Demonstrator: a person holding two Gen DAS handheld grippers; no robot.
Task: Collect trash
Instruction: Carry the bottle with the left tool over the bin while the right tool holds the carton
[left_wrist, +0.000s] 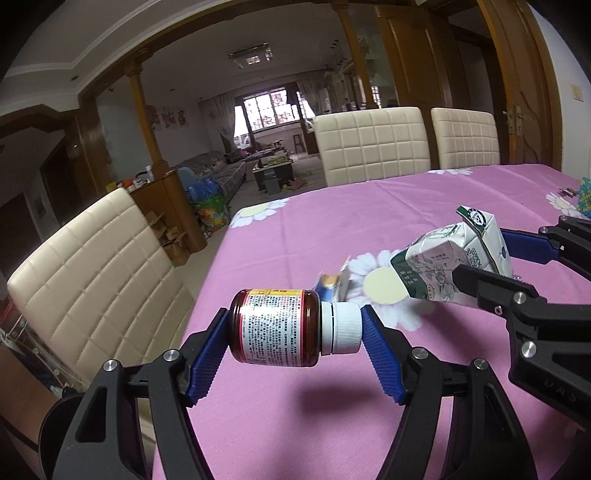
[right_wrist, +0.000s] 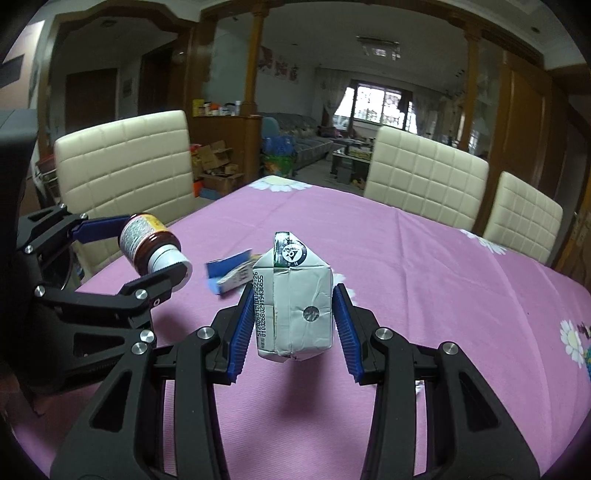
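While I hold it clear above the pink tablecloth, the brown bottle lies sideways, white ribbed cap right, left gripper pinching base and cap. Right gripper clamps a crumpled, boxy carton, airborne, top tipped away from me.

Tablecloth ahead of me is mostly bare, so there's free room fwd and to the right. Small blue-and-white box lies on it just past my two loads, between bottle and carton. Cream chairs wall the left and far edges; my two grippers sit close side by side w/ little gap.
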